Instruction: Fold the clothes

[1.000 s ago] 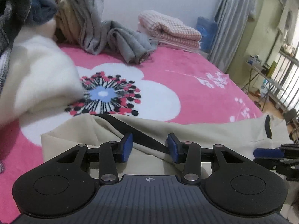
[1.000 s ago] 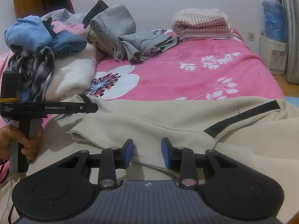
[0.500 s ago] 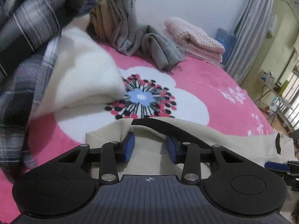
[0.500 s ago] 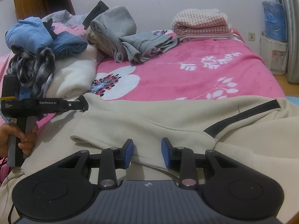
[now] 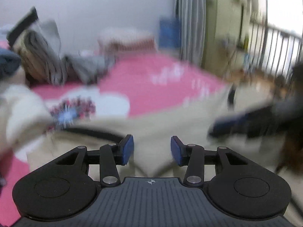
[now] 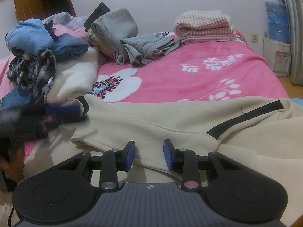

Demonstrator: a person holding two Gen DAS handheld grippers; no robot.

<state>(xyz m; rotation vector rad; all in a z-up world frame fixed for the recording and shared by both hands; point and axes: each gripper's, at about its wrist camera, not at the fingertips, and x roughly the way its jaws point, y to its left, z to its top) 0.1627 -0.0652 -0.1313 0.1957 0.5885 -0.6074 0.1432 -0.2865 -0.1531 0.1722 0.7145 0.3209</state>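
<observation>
Left wrist view, heavily blurred: left gripper (image 5: 152,149) over the beige garment (image 5: 170,126), its blue pads (image 5: 127,149) apart and widening, with a peak of beige cloth rising between them; whether the pads touch the cloth cannot be told. Ahead of the fingers and to their left, a dark trim band (image 5: 94,132) crosses the garment; beyond it lies the pink floral blanket (image 5: 151,87). Off to the right of the fingers, the right gripper (image 5: 227,126) shows as a dark smear on the same cloth.

Right wrist view, sharp: right gripper (image 6: 149,155) low over the beige garment (image 6: 151,121), pads part-way apart, a stitched folded edge running between them; contact with the pads cannot be told. Ahead and to the right, a black stripe (image 6: 244,117). Far left of the fingers, the blurred left gripper (image 6: 62,111) near a black-edged cuff (image 6: 83,104). Further ahead, grey clothes (image 6: 132,45) and a checked folded stack (image 6: 204,26) on the blanket
</observation>
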